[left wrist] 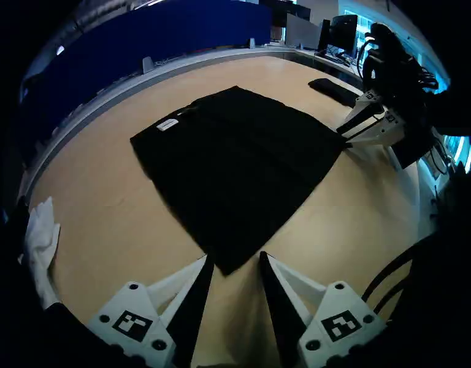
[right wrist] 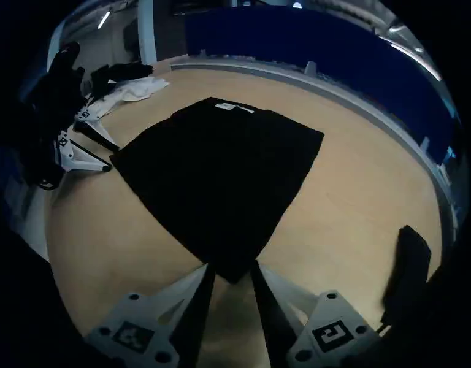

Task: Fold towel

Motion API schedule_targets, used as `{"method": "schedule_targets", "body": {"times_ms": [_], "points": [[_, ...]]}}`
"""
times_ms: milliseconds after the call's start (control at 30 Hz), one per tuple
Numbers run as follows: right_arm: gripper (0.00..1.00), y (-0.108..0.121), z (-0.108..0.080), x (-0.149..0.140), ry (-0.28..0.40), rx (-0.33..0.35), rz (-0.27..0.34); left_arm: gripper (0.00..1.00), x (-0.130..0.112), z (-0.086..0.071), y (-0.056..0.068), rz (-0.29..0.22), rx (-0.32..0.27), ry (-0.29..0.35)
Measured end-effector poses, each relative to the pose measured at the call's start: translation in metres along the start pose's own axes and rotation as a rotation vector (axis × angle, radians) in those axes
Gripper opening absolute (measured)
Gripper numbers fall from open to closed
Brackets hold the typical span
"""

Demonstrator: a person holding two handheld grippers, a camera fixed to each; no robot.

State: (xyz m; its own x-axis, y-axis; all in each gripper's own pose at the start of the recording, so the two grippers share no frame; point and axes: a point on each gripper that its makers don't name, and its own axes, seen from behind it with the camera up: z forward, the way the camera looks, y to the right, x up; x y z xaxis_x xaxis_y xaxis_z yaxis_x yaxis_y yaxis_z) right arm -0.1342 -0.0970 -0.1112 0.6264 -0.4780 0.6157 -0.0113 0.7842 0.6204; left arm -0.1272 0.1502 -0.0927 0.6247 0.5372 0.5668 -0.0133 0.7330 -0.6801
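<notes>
Left gripper view shows the pale wooden table (left wrist: 113, 202) carrying the black towel (left wrist: 235, 165), spread flat mid-table with one corner pointing to 6 o'clock into the left gripper (left wrist: 234, 257), whose fingers stand apart and clamp nothing. In the right gripper view the right gripper (right wrist: 232, 267) likewise straddles a corner at 6 o'clock, fingers parted though narrower. The step looks like pinching both corners: close squarely on cloth alone, lift together, then carry evenly toward the white label (left wrist: 168, 124) at 11 o'clock.
</notes>
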Motion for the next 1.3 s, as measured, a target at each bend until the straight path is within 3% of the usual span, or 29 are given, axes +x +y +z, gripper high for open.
{"method": "schedule_targets", "body": {"times_ms": [33, 200, 300, 467, 600, 1000, 1300], "points": [[0.33, 0.000, 0.000, 0.000, 0.000, 0.000, -0.001, 0.52, 0.000, 0.000, 0.000, -0.002, 0.001, -0.001], [0.27, -0.001, 0.000, 0.000, -0.004, 0.003, 0.004, 0.51, 0.000, 0.000, -0.001, -0.018, 0.006, -0.007], [0.17, 0.000, -0.001, 0.001, -0.007, 0.001, 0.005, 0.39, 0.000, 0.000, -0.003, -0.022, 0.012, -0.014], [0.16, -0.001, -0.001, 0.001, -0.012, 0.003, 0.004, 0.19, 0.000, 0.000, -0.010, -0.032, 0.028, -0.021], [0.15, -0.002, -0.001, 0.002, -0.013, 0.004, 0.008, 0.14, 0.001, 0.000, -0.012, -0.033, 0.034, -0.026], [0.13, 0.001, -0.009, 0.018, 0.013, 0.002, 0.022, 0.09, 0.008, -0.008, -0.010, -0.089, 0.038, -0.018], [0.13, 0.002, -0.032, 0.042, 0.052, -0.011, 0.026, 0.09, 0.029, -0.033, -0.011, -0.157, 0.067, 0.019]]}}
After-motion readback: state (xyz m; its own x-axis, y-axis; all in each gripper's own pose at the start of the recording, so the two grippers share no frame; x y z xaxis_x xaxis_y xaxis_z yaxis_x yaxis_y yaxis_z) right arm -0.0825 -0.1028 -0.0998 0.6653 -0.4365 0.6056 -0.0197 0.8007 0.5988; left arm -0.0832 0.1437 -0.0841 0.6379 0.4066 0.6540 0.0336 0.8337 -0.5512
